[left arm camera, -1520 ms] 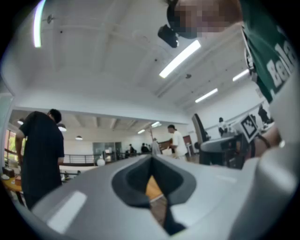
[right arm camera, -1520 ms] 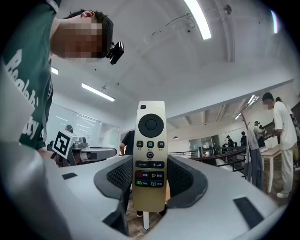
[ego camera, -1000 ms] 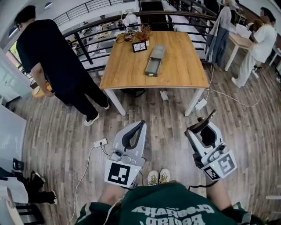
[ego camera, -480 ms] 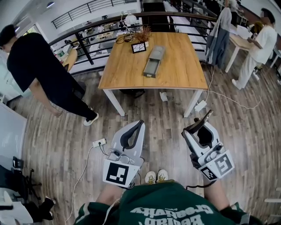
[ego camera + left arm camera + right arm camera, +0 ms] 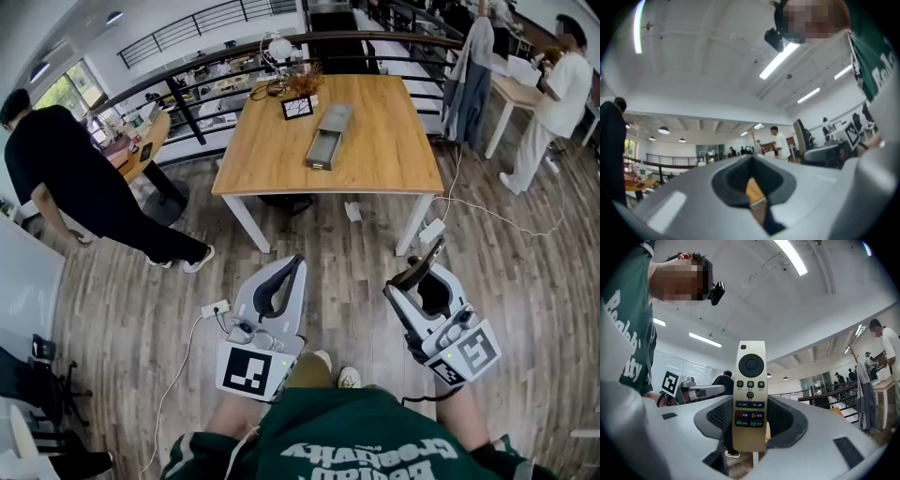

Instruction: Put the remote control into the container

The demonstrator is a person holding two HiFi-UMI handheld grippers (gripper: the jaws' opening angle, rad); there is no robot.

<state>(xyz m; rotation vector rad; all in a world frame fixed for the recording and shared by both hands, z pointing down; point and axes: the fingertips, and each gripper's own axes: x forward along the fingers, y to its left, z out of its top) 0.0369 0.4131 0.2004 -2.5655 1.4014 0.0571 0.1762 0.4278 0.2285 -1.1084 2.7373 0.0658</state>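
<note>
The right gripper [image 5: 432, 258] clamps a slim, pale-gold remote control [image 5: 750, 394] upright between ribbed black pads, its round dial on top. The left gripper [image 5: 291, 267] has its smooth grey jaws pressed together on nothing. The oblong grey container [image 5: 328, 137] lies well apart on the wooden counter [image 5: 394, 150].

White lettering crossed the green shirt [image 5: 370, 455], upside down at the bottom of the head view; only "Rea" could be read, at the right gripper view's left. The left hand-held gripper [image 5: 296, 264] and the right hand-held gripper [image 5: 431, 255] carried letterless square markers [image 5: 249, 370]. The remote control [image 5: 750, 394] had button captions too small to read.
</note>
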